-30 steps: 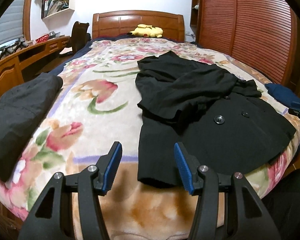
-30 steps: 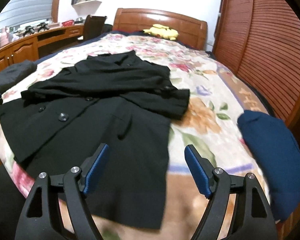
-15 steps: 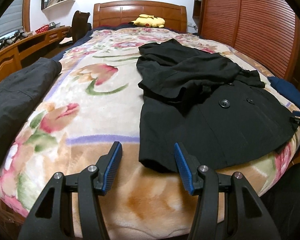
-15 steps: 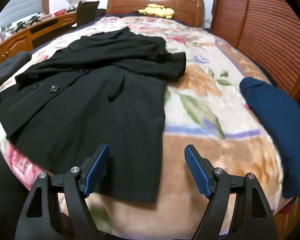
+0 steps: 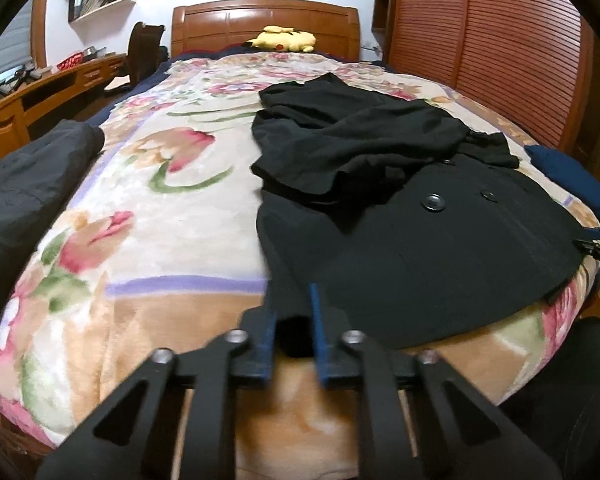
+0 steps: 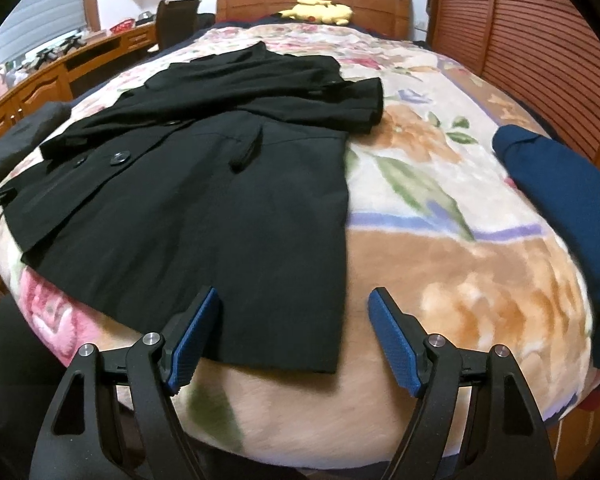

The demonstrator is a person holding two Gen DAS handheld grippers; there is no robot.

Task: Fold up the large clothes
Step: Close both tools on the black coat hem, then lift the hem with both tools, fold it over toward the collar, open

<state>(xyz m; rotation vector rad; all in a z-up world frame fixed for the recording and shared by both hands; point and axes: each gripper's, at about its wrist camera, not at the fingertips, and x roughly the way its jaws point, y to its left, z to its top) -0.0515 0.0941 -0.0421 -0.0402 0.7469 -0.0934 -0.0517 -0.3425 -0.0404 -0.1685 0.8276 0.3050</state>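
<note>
Black and matte, the coat [image 5: 400, 240] lay spread across the floral blanket [image 5: 172, 216] on the bed, its hem toward the foot end and its collar toward the wooden headboard [image 5: 264, 20]. The left gripper [image 5: 294, 332] had its blue pads drawn close on the coat's near left hem corner, a small fold of dark cloth pinched between them. The right gripper [image 6: 294, 336] hung over the opposite hem corner with its jaws wide and closing; the corner of the hem lay between the pads, which did not press on it.

The coat's cloth looked smooth and fairly stiff, with round dark buttons [image 5: 432, 202] down the front and a slanted pocket flap [image 6: 248, 152]. Both sleeves were folded across the chest, leaving soft ridges there, while the skirt lay flat and roughly rectangular. The blanket was plush and fuzzy, cream and tan with pink flowers and green leaves. A rolled grey garment [image 5: 24, 184] sat at the bed's left edge and a rounded navy bundle [image 6: 568, 216] at its right, both well apart from the coat. A yellow plush toy [image 5: 284, 40] rested by the headboard.
</note>
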